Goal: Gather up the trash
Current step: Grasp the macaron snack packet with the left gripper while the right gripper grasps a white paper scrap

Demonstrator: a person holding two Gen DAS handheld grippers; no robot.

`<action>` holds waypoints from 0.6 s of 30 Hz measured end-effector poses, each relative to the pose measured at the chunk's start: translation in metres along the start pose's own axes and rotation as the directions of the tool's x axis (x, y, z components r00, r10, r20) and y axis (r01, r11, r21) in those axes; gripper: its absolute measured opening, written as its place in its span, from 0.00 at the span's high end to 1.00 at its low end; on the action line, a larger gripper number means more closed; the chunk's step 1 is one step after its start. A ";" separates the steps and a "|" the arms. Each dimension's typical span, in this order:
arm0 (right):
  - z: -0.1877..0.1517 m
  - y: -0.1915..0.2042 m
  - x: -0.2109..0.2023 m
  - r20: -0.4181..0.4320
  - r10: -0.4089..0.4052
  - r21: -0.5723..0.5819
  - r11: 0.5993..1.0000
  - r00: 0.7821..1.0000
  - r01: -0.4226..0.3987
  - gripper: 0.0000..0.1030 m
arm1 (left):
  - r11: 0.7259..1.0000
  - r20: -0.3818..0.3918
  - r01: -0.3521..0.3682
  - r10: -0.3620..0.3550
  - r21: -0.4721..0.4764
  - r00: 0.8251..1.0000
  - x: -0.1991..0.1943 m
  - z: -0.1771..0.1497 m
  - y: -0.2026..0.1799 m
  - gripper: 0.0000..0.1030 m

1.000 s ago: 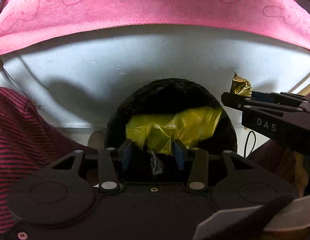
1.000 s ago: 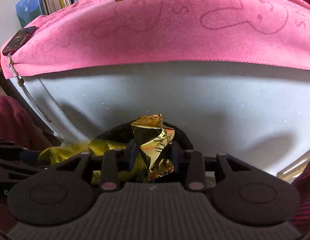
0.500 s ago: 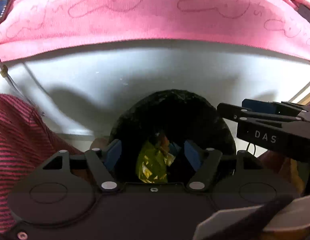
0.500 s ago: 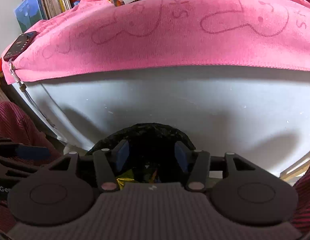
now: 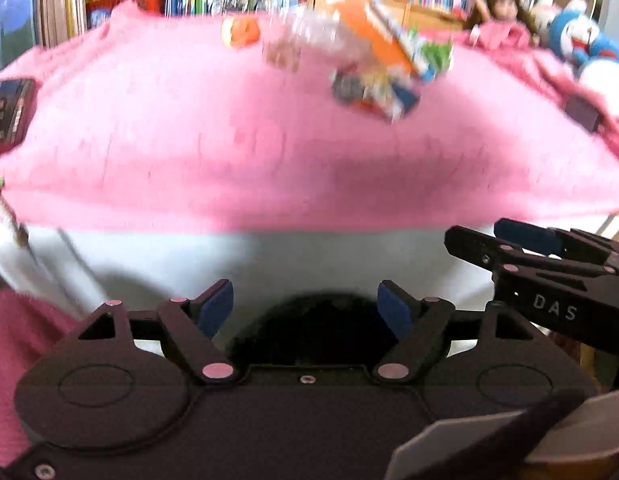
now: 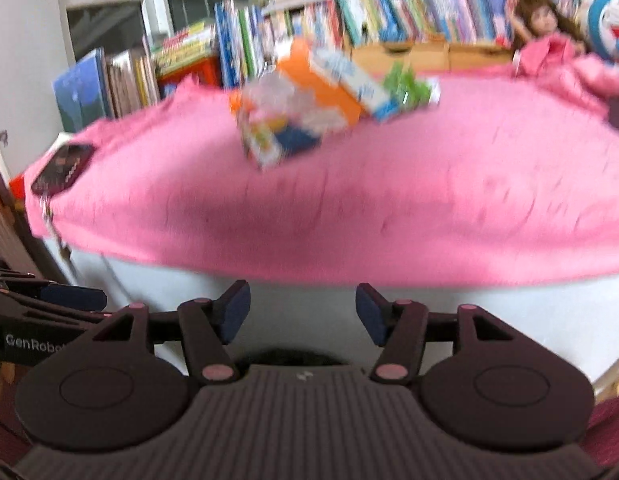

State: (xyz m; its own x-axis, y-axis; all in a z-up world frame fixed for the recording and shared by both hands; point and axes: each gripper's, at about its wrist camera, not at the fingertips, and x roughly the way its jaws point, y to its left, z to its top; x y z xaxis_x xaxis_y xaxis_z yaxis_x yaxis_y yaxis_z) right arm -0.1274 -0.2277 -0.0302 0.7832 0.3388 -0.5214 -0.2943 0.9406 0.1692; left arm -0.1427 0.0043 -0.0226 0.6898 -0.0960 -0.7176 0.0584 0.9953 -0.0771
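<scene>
My left gripper (image 5: 305, 306) hangs over the black-lined trash bin (image 5: 309, 332), its jaws opening with nothing between the blue pads. My right gripper (image 6: 303, 308) is also opening and empty, with the bin's dark rim (image 6: 297, 358) just below it. On the pink cloth (image 5: 269, 140) lies a blurred pile of trash (image 5: 373, 68): an orange carton, colourful wrappers and a clear plastic piece. The same pile (image 6: 309, 116) shows in the right wrist view. The right gripper (image 5: 521, 256) reaches into the left wrist view from the right. No wrapper shows inside the bin.
A white table front (image 6: 489, 320) drops below the cloth. A phone (image 6: 63, 168) lies at the cloth's left edge. Bookshelves (image 6: 349, 12) and plush toys (image 5: 581, 40) stand behind. A dark red striped sleeve (image 5: 17, 360) is at the lower left.
Both grippers let go of their gold and yellow wrappers into the bin, opened wider, and rose and tilted up, so the table top and its trash pile came into view.
</scene>
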 end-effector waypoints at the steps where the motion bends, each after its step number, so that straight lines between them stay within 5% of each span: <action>1: 0.005 -0.002 -0.001 0.019 -0.008 -0.002 1.000 1.000 0.008 0.29 | 1.000 0.021 0.006 -0.006 -0.001 1.000 -0.001 0.005 -0.002 0.24; 6: 0.025 -0.013 -0.005 0.087 -0.065 -0.008 0.998 0.994 0.066 0.28 | 0.998 0.119 0.059 -0.057 -0.013 0.991 -0.003 0.037 -0.007 0.23; 12: 0.041 -0.029 -0.004 0.131 -0.117 0.011 0.993 0.985 0.116 0.27 | 0.994 0.270 0.110 -0.098 -0.028 0.958 0.006 0.076 -0.015 0.19; 18: 0.044 -0.035 -0.001 0.137 -0.138 -0.006 0.990 0.981 0.140 0.26 | 0.991 0.325 0.132 -0.131 0.018 0.937 0.030 0.096 -0.025 0.13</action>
State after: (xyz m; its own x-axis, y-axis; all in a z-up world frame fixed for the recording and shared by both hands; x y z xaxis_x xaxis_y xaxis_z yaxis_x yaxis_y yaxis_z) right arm -0.0937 -0.2599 0.0013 0.8837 0.2054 -0.4206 -0.1848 0.9787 0.0897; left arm -0.0542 -0.0224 0.0243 0.8728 -0.2163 -0.4375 0.1617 0.9740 -0.1589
